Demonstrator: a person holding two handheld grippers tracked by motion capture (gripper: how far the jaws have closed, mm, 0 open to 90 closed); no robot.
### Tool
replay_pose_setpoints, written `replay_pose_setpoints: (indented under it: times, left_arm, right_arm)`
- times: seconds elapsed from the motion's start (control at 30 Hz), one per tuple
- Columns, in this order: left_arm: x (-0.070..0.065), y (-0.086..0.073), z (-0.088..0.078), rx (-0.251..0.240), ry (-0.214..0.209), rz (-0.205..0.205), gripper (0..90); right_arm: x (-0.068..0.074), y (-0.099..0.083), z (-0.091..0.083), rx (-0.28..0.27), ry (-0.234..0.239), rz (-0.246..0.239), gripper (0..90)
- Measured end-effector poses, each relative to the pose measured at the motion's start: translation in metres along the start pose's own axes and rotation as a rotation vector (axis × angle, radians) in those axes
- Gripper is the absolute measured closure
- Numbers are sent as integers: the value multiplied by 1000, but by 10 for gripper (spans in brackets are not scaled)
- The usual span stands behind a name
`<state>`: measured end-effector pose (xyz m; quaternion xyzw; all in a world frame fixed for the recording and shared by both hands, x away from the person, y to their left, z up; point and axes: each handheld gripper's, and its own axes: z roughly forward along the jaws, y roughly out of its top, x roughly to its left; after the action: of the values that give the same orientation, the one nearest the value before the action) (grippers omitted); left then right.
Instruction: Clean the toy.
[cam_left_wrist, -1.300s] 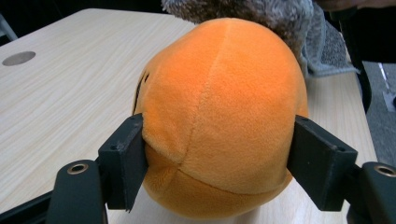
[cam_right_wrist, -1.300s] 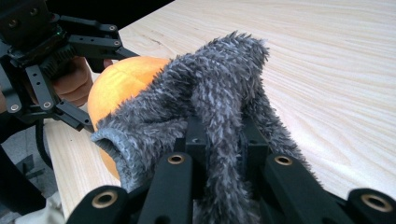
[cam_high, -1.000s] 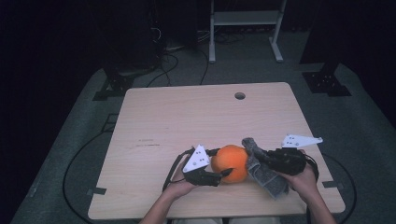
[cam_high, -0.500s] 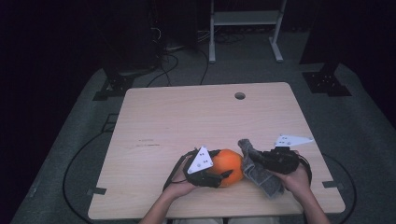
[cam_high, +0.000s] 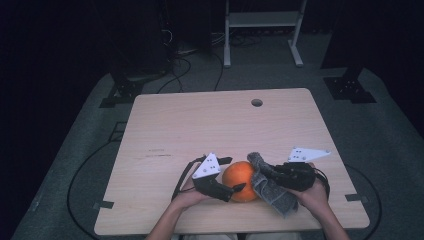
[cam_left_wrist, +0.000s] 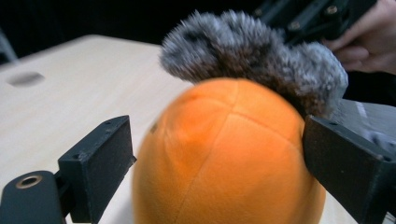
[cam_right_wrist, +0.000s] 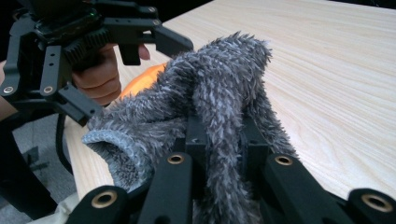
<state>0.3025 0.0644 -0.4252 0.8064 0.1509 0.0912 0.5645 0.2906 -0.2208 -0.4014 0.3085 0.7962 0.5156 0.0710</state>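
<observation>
An orange plush ball (cam_high: 240, 181) rests on the wooden table (cam_high: 200, 125) near its front edge. My left gripper (cam_high: 232, 174) reaches in from the left. Its jaws have just been opening and now stand open on either side of the ball (cam_left_wrist: 224, 158), with the pads no longer squeezing it. From the right, my right gripper (cam_high: 267, 175) is shut on a grey furry cloth (cam_high: 272, 192). The cloth (cam_right_wrist: 210, 79) is bunched between its jaws (cam_right_wrist: 219, 135) and drapes against the ball's far side (cam_left_wrist: 252, 51). The ball (cam_right_wrist: 142, 79) peeks out behind the cloth.
A round cable hole (cam_high: 257, 102) sits near the table's far edge. A white metal stand (cam_high: 262, 20) and dark equipment bases (cam_high: 350, 87) are on the floor beyond. Cables (cam_high: 185, 172) trail off the table's front.
The left gripper's jaws have spread wider around the orange ball. The right gripper with the grey cloth has shifted slightly left against the ball.
</observation>
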Motion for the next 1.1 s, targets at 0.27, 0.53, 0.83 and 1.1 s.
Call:
replay_pose_setpoints:
  times: [0.27, 0.53, 0.83, 1.1]
  left_arm:
    - [3, -3, -10, -2, -29, 21, 121]
    - [5, -10, -3, 55, -55, 63, 105]
    - [1, -15, 4, 91, -42, 106, 125]
    - [-7, 10, -17, 40, -21, 143, 266]
  right_arm:
    - [-2, -4, 1, 6, -26, -3, 772]
    - [-7, -6, 0, 5, -26, 18, 772]
    - [-6, -6, 2, 7, -32, 16, 772]
    - [-4, -2, 0, -25, -35, 13, 774]
